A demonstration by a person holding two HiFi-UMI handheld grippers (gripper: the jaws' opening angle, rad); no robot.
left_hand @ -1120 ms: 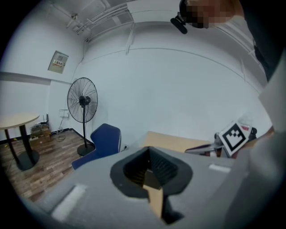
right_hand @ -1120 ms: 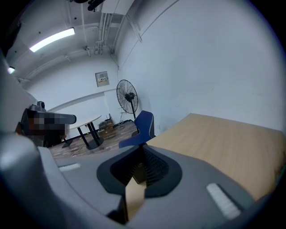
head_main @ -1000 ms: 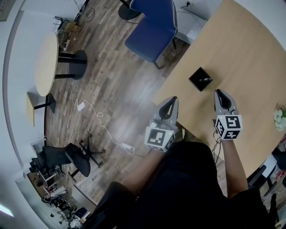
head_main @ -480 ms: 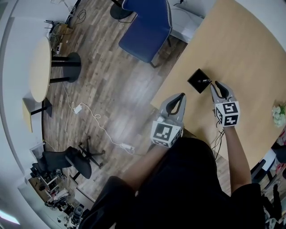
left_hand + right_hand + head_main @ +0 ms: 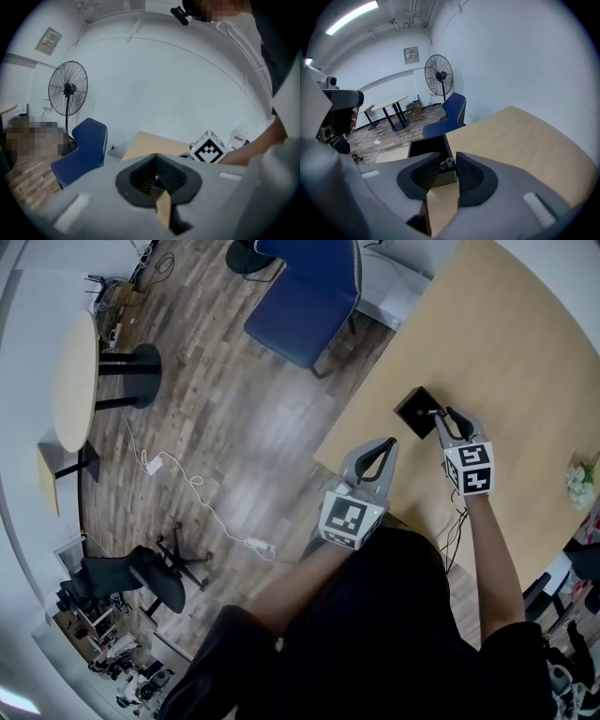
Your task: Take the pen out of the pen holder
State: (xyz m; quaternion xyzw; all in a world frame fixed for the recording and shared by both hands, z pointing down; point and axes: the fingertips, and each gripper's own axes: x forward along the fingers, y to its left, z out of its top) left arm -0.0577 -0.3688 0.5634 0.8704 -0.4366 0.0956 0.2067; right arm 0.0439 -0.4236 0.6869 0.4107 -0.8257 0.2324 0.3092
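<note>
A black square pen holder [image 5: 415,409] stands near the corner of the light wooden table [image 5: 506,343]. A pen [image 5: 433,412] sticks up from its near edge. My right gripper [image 5: 445,415] is right at the holder. In the right gripper view its open jaws closely flank the pen's top [image 5: 446,163], with the holder [image 5: 425,146] just behind. I cannot tell whether the pads touch the pen. My left gripper [image 5: 384,444] hangs shut and empty at the table's near edge, left of the holder. The left gripper view has those jaws [image 5: 157,178] closed on nothing.
A blue chair [image 5: 309,296] stands on the wood floor past the table's corner. A round table [image 5: 73,381], a black office chair [image 5: 141,573] and a white cable with a power strip [image 5: 258,545] lie to the left. White flowers [image 5: 577,486] sit at the table's right edge.
My right gripper moved forward to the holder and now has the pen's top between its jaws. The left gripper shifted slightly forward and right.
</note>
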